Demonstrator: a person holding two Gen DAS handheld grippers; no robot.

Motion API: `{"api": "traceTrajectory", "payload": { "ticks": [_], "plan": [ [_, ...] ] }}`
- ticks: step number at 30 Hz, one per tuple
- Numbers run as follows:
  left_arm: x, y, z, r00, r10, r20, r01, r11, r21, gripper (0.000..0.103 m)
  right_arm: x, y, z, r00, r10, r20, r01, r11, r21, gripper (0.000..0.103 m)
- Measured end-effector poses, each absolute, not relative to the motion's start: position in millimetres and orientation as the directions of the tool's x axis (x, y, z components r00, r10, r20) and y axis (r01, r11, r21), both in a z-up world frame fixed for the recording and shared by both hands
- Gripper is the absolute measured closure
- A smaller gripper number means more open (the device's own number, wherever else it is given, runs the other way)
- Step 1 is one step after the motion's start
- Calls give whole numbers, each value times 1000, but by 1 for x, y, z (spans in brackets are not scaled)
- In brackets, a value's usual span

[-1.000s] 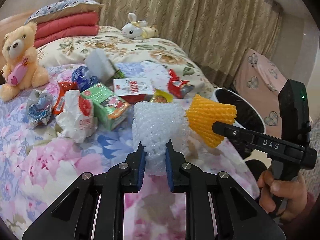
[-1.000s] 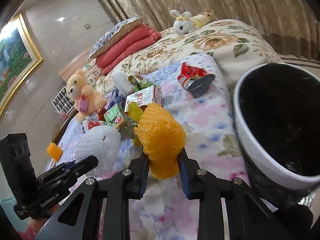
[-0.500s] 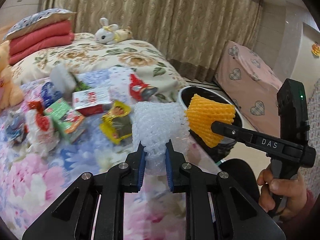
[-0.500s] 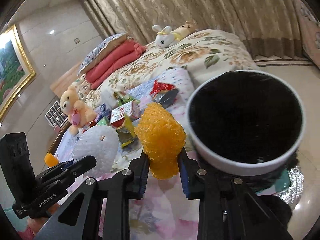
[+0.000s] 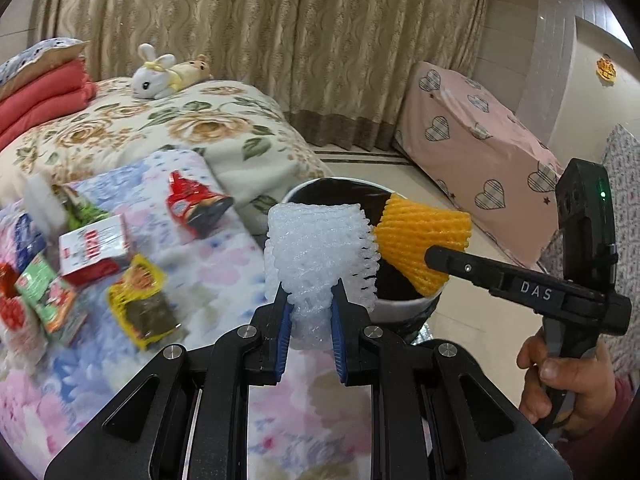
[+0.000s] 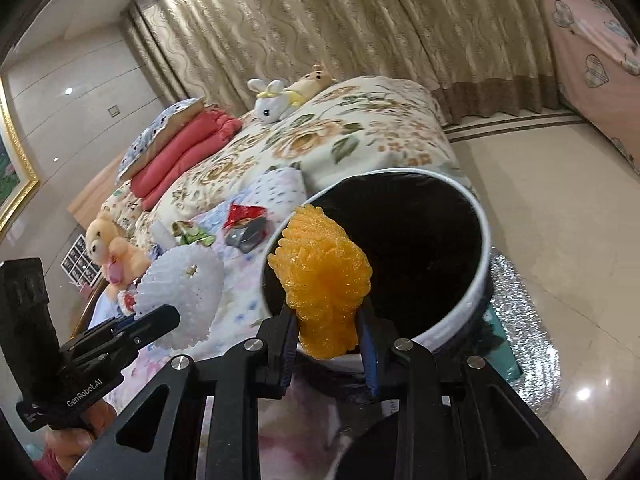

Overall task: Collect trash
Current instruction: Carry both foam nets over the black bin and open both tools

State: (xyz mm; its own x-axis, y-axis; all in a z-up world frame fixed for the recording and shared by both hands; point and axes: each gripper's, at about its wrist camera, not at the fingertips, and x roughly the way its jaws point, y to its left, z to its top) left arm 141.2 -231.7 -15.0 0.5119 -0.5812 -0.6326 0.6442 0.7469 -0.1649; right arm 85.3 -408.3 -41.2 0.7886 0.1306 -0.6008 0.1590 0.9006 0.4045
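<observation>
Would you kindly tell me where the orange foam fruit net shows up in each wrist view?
Left wrist view: orange foam net right of centre, held in front of the bin.
Right wrist view: same net at centre, between that gripper's own fingers.
Shared landmark: the white-rimmed black bin behind it.

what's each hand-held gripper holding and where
Left hand-held gripper: white foam net, pinched at its lower end. Right hand-held gripper: orange foam net, pinched at its lower end.
</observation>
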Motion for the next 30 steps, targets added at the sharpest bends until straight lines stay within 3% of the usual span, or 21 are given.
{"api": "traceTrajectory", "payload": {
  "ticks": [27,30],
  "plan": [
    [171,-300,-23,454,-567,-687,698,706,-120,86,112,-446,-47,747,89,-659,214,907,364,70],
    [173,-301,-24,449,-563,-693,699,705,-119,74,113,-446,-47,742,82,-665,214,912,351,70]
  ]
}}
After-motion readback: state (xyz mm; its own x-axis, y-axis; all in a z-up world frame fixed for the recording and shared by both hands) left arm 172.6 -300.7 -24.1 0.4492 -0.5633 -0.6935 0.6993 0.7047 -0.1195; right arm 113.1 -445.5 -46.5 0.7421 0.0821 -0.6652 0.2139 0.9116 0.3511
